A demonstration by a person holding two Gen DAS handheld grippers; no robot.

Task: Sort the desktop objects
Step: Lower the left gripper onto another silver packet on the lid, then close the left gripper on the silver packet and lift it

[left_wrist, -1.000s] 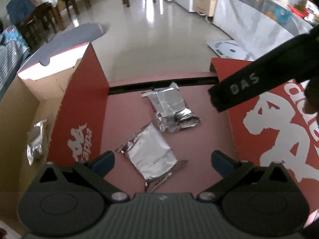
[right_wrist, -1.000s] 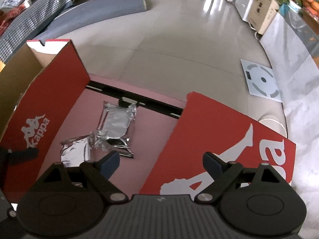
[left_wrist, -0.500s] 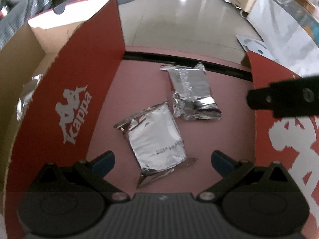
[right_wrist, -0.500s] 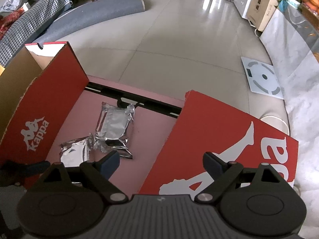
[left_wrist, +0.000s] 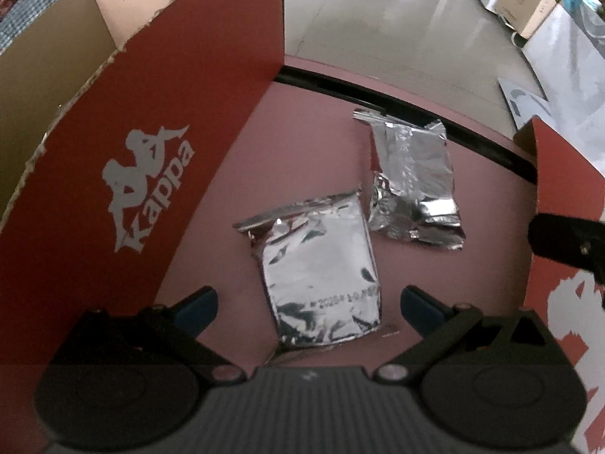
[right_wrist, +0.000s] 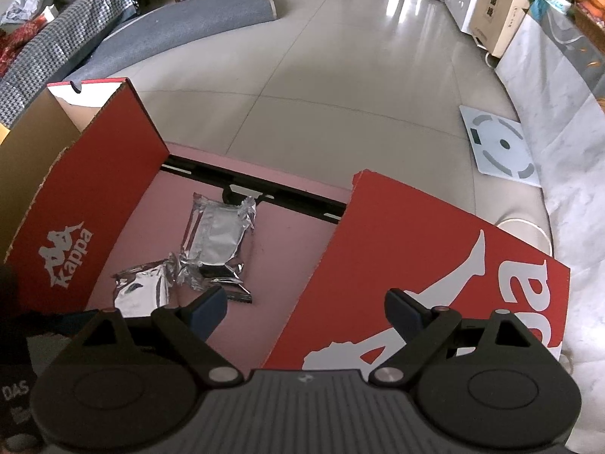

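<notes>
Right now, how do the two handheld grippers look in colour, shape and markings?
Both the left gripper and the right gripper look alike: black ribbed bodies, round black discs each side, silver pivot screws, angled black link arms, blue finger pads. White letters "DAS" mark the left one's side.

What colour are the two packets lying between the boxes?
Shiny silver foil, both the near packet and the far packet; clearest in the left wrist view.
</notes>
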